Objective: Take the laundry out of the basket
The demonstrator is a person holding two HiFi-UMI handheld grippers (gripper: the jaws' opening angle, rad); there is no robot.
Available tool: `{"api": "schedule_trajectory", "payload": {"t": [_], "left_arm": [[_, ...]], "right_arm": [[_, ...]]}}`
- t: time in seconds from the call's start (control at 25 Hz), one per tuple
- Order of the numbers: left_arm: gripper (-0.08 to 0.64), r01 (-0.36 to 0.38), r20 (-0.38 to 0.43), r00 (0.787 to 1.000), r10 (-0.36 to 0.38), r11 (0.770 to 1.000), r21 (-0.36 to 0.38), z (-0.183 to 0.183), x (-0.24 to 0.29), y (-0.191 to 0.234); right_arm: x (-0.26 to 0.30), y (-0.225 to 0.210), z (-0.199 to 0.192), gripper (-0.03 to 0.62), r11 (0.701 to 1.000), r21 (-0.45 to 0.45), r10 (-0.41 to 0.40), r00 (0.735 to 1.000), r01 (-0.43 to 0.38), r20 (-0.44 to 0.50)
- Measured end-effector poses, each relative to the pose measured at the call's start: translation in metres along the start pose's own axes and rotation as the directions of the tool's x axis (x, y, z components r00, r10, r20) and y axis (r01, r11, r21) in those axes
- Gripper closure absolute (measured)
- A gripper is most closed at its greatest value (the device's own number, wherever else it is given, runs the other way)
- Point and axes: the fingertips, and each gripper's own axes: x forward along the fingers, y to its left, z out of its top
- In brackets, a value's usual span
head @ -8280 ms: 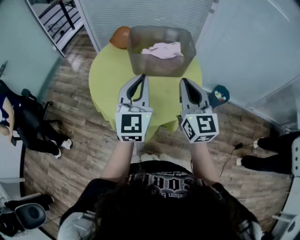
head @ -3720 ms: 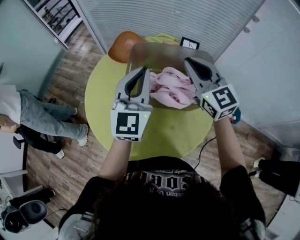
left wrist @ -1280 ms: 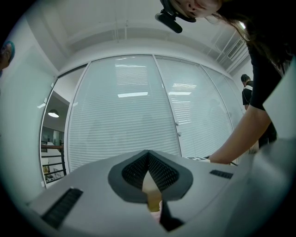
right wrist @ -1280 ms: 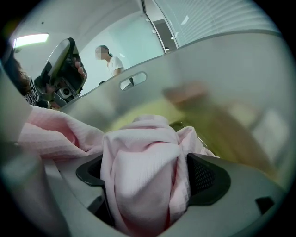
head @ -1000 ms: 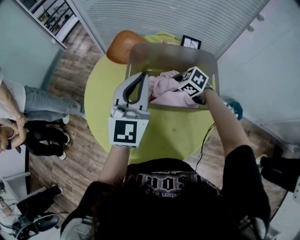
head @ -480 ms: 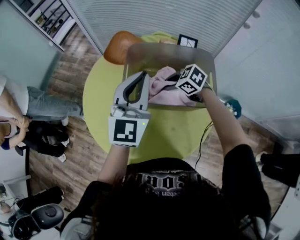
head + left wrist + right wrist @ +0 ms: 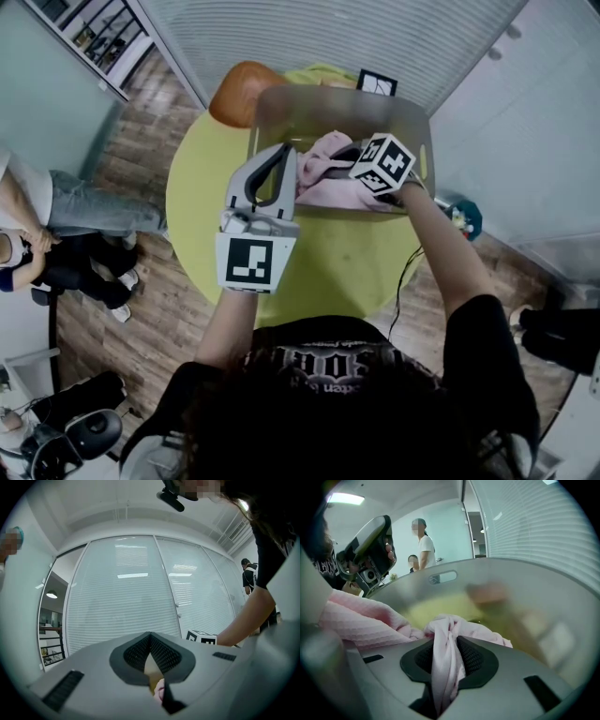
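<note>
wooden floor (image 7: 141, 281) runs under a round yellow-green table (image 7: 337, 272), and a wall of white blinds (image 7: 328, 37) stands past it. on the table sits a grey see-through basket (image 7: 328, 108) with the pink laundry (image 7: 323, 169) inside. the right gripper (image 7: 449, 644) reaches down into the basket. its jaws are closing, and a bunched fold of the pink laundry is pinched between the pads, standing up out of the gap. more of the pink cloth lies just to the left of those jaws, and the basket's far wall with its handle hole (image 7: 444, 577) rises ahead of them. the left gripper (image 7: 284, 150) is held up in the air, with its tips just at the near left edge of the basket. its jaws are closed tip to tip and hold nothing. ahead of the left jaws are the blinds, and off to their right lies a white card with black squares (image 7: 201, 637) on the far side of the table. each gripper has a cube with black and white square patterns, not words. the white print on the person's black shirt (image 7: 328, 361) is too hard to read. an orange round thing (image 7: 234, 89) sits past the left jaws, beside the basket. other people (image 7: 56, 206) are over by the left wall.
</note>
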Motion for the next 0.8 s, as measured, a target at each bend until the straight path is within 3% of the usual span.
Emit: {"api": "schedule_trajectory", "payload": {"t": [0.12,0.36,0.8], "left_arm": [[0.561,-0.001,0.001,1.000,0.001,1.000,-0.004,-0.001,-0.001,0.001],[0.561,-0.003,0.004,1.000,0.003,1.000,-0.002,0.000,-0.006,0.002],[0.561,-0.013,0.005,1.000,0.013,1.000,-0.002,0.004,-0.011,0.002]], "right_arm": [[-0.002,-0.002,0.004,0.507,0.998,-0.034,-0.047,0.999,0.047,0.013],[-0.004,0.000,0.007,0.512,0.997,-0.032,-0.067,0.997,0.068,0.030],[-0.028,-0.009,0.032,0.515,0.984,-0.027,-0.169,0.975,0.174,0.145]]}}
